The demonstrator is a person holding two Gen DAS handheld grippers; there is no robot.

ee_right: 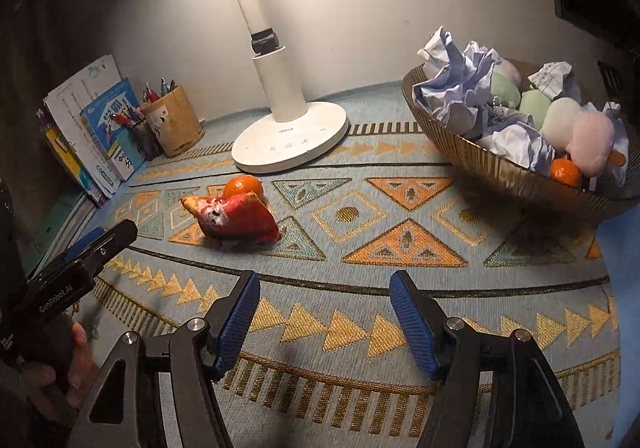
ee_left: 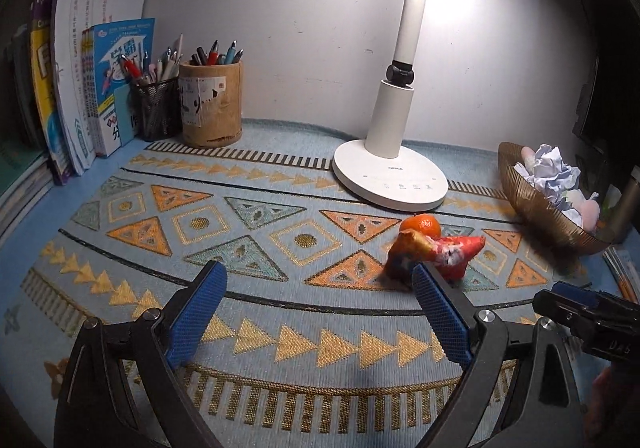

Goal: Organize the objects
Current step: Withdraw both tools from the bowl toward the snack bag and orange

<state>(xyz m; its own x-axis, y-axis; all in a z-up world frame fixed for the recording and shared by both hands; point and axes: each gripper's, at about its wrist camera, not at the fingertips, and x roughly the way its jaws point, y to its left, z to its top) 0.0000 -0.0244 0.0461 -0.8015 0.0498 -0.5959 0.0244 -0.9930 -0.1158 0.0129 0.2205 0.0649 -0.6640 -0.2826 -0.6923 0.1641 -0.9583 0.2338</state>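
A crumpled red snack wrapper lies on the patterned mat, with a small orange just behind it. Both also show in the right wrist view, the wrapper and the orange. A ribbed bronze bowl at the right holds crumpled paper, soft plush balls and another orange. My left gripper is open and empty, its right finger just in front of the wrapper. My right gripper is open and empty above the mat, right of the wrapper.
A white desk lamp stands at the back centre. A bamboo pen holder, a mesh pen cup and upright books stand at the back left. The bowl sits at the right edge.
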